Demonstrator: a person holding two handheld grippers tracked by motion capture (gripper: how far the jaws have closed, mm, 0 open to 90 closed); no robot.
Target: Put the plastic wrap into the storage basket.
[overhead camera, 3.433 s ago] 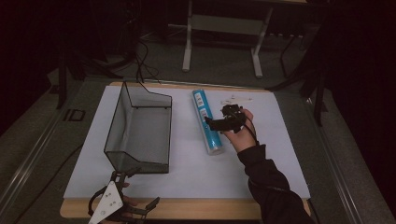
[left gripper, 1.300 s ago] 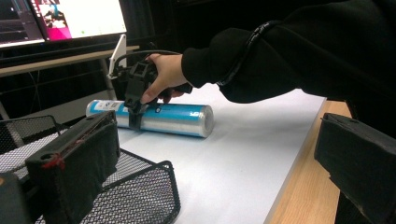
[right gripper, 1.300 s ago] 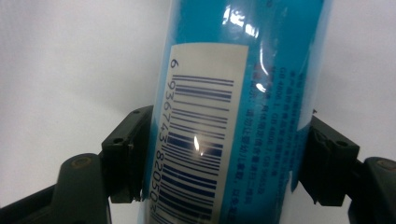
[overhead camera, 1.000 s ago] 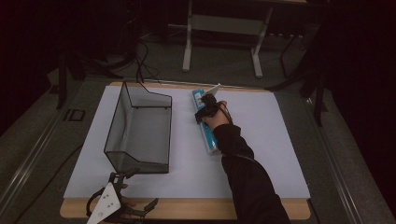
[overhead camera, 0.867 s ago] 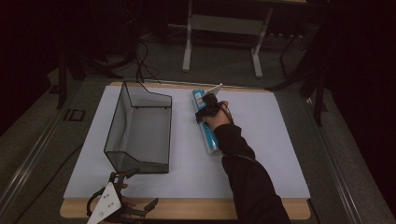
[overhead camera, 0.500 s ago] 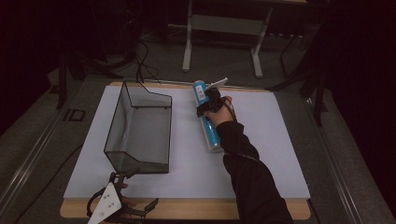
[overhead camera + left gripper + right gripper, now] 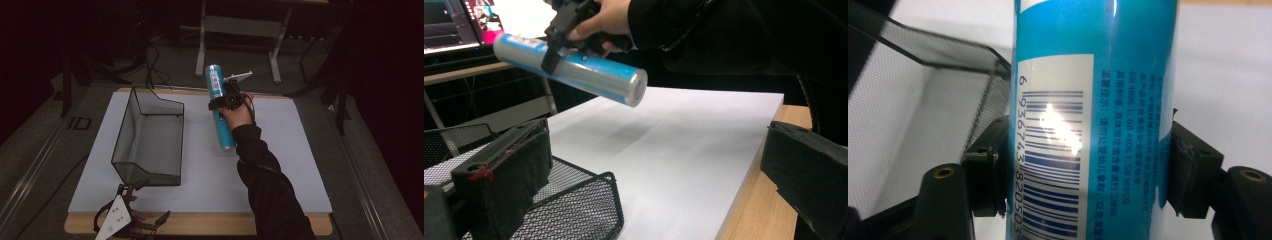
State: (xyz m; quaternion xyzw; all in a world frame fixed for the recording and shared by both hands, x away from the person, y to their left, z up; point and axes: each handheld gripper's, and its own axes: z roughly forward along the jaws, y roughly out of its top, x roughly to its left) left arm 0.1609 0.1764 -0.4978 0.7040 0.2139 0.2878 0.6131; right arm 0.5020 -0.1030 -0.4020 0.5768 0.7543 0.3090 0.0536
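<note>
The right hand-held gripper (image 7: 226,101) is clamped across the blue can (image 7: 218,107), lifted clear of the surface (image 7: 280,165), probably bound for the wire basket (image 7: 150,137). The left hand-held gripper (image 7: 131,220) rests wide open and empty at the near edge, out of the way.

On the blue tube (image 7: 1095,90), the right gripper view shows a white panel with a blue barcode and digits running along its left side, reading 6 936743 82050 before the frame cuts them off. Right of the panel stand columns of small Chinese print, including "GB 4806.1" and "GB 4806.7"; the rest is too fine to read.
</note>
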